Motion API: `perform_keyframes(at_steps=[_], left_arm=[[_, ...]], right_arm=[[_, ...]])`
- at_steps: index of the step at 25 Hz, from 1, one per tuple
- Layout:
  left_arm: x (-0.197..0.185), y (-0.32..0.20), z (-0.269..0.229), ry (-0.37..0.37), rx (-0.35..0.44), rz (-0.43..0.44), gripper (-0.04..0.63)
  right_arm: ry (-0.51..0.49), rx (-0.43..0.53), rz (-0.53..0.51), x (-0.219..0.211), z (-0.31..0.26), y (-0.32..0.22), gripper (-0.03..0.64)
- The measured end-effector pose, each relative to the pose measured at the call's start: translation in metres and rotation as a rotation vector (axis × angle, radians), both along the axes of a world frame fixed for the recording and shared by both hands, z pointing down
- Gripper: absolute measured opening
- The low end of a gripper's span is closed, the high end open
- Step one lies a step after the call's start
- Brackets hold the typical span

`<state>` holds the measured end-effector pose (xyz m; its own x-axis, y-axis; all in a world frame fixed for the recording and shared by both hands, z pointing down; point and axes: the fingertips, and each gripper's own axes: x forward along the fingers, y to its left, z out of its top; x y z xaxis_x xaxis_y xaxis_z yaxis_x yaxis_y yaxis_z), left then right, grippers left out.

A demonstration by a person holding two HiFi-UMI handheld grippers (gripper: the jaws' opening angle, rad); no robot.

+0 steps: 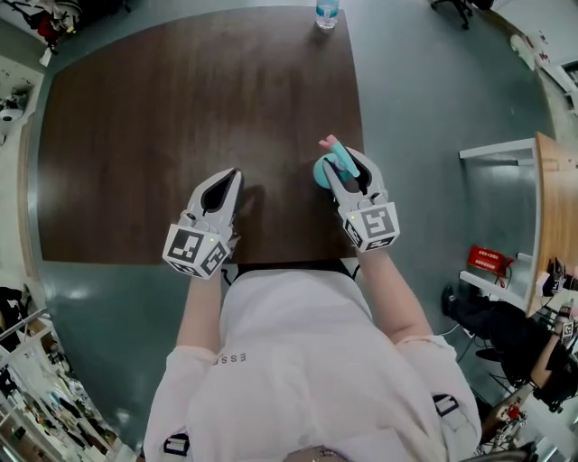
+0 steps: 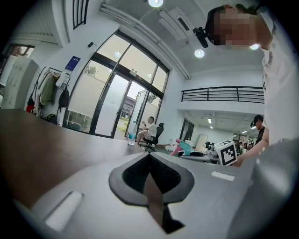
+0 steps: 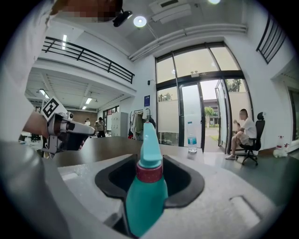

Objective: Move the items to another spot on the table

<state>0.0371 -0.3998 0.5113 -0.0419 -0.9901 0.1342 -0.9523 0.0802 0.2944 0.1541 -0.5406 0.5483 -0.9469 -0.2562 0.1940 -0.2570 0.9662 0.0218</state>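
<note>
The right claw grips a teal plastic spray bottle (red collar at its neck) by the near right corner of the dark brown wooden surface. The left claw, closed and empty, sits at the near edge.

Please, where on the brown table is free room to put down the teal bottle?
Nearly all the table is bare: the wide left and middle, from near edge to far edge. A water bottle stands at the far right edge. Crowded only near the person: the left hand-held gripper, and the right hand-held gripper holding the teal bottle.
</note>
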Motion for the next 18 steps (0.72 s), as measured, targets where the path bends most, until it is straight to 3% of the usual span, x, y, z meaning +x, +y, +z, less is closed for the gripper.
perform_keyframes(at_steps=[8, 11, 18], left_arm=[[-0.005, 0.012, -0.003, 0.003, 0.001, 0.036, 0.017], [-0.01, 0.024, -0.013, 0.009, 0.001, 0.048, 0.017], [-0.03, 0.052, -0.049, 0.015, 0.025, 0.091, 0.017]], right_arm=[[0.032, -0.064, 0.092, 0.004, 0.007, -0.002, 0.166], [0.058, -0.118, 0.19, 0.014, 0.006, -0.006, 0.29], [0.014, -0.095, 0.298, 0.028, -0.047, 0.022, 0.279]])
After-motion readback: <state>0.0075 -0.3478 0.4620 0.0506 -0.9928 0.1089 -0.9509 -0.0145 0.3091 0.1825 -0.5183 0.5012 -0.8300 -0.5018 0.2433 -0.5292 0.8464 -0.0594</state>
